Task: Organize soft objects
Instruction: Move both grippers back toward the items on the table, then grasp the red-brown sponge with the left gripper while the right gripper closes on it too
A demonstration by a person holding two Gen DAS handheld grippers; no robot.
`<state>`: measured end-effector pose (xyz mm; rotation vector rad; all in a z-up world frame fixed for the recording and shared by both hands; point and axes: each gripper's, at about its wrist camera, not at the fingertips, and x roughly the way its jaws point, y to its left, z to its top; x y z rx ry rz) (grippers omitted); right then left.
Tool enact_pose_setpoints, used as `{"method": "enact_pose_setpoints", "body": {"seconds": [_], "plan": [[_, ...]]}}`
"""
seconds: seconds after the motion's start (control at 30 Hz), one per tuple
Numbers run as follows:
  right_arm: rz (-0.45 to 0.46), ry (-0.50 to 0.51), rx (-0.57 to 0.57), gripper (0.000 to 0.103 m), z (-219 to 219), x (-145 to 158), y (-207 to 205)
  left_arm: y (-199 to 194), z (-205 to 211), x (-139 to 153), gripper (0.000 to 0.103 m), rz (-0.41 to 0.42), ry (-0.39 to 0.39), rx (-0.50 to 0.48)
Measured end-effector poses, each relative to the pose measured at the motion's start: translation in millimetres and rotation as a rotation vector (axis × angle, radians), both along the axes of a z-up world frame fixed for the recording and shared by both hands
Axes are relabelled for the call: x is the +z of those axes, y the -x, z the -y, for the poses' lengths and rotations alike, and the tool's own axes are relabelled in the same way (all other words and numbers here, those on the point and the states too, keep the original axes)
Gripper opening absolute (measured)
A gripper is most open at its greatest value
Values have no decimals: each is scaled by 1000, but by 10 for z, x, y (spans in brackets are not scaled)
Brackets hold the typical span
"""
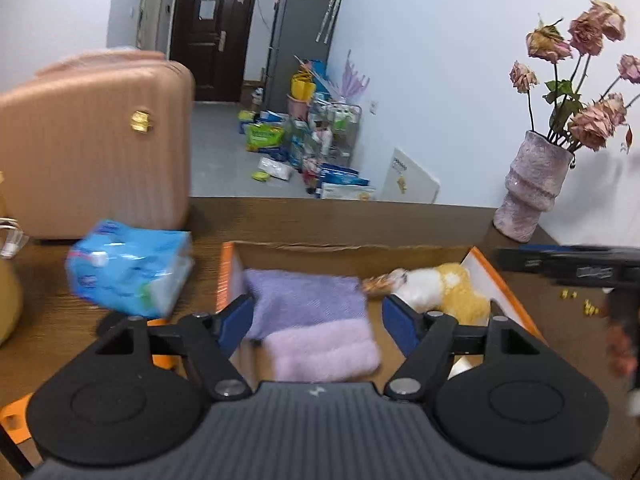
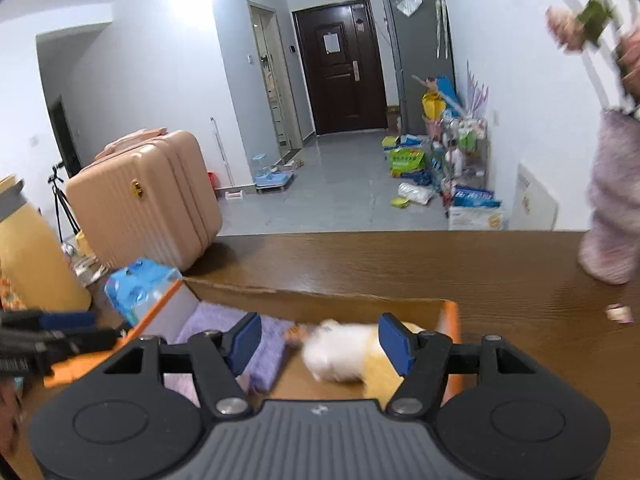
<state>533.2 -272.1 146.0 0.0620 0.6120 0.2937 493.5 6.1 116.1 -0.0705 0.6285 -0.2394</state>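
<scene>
Over the orange-edged cardboard box [image 1: 516, 292], the left gripper [image 1: 316, 320] and right gripper [image 2: 316, 344] both stand apart, empty. Below lie a folded lilac-and-pink fleece cloth [image 1: 316, 320] and a white-and-yellow plush toy [image 2: 348, 356]. Outside, the blue plastic-wrapped tissue pack [image 1: 128, 268] looks light and squashy; pinch its short sides.

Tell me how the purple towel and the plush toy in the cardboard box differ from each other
The purple towel lies folded and flat on the left side of the cardboard box; the plush toy is a rounded lump on the right side. The towel is two shades of purple, deeper at the far end and paler pink-lilac nearer; the toy is white and yellow. Both are soft, lie inside the box, and neither is gripped.
</scene>
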Motion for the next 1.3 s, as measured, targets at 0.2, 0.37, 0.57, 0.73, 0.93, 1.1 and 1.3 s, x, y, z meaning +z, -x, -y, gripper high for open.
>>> {"method": "enact_pose_setpoints", "body": {"seconds": [0.2, 0.37, 0.57, 0.73, 0.93, 1.1, 1.3], "plan": [[51, 18, -30, 68, 275, 307, 729, 636, -139, 241, 78, 30, -33, 18], [127, 35, -30, 76, 316, 311, 1461, 1442, -143, 275, 83, 141, -49, 9], [227, 53, 28, 78, 179, -129, 2626, 2475, -111, -142, 89, 239, -67, -15], [234, -17, 36, 80, 50, -631, 3350, 3108, -63, -609, 89, 191, -63, 37], [178, -27, 40, 81, -71, -1034, 3825, 3407, -202, -888, 90, 95, -7, 69], [157, -67, 88, 72, -189, -1083, 3864, 3271, -278, -1000, 90, 77, -33, 100], [134, -68, 163, 49, -561, -1137, 3746, 2829, -209, -1152, 96, 117, -190, 159]]}}
